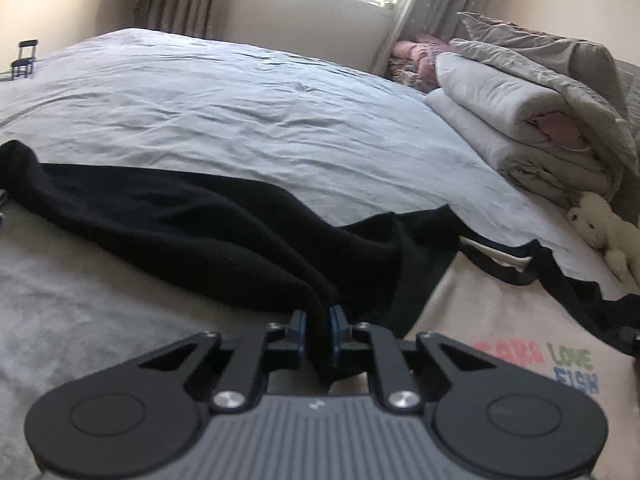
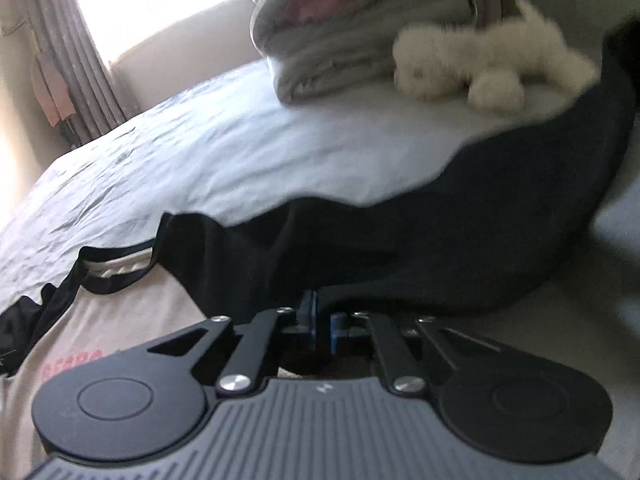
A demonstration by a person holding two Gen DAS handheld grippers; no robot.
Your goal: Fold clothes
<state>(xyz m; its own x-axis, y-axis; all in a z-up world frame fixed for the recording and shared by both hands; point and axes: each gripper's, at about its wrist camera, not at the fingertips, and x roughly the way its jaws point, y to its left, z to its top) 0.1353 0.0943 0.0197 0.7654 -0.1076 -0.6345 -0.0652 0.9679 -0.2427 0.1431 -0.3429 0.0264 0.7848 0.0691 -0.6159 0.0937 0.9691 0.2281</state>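
Note:
A beige shirt (image 1: 500, 320) with black sleeves and a printed front lies flat on the bed. Its left black sleeve (image 1: 160, 220) stretches away to the left, and my left gripper (image 1: 318, 316) is shut on that sleeve's fabric near the shoulder. In the right wrist view the same shirt (image 2: 132, 320) shows its black collar (image 2: 116, 272) and the right black sleeve (image 2: 460, 240) curving off to the right. My right gripper (image 2: 322, 312) is shut on a fold of that right sleeve.
The pale blue bed sheet (image 1: 220, 100) spreads beyond the shirt. A stack of folded grey quilts (image 1: 532, 120) and a white plush toy (image 1: 600, 228) sit at the right. Curtains and a bright window stand behind the bed.

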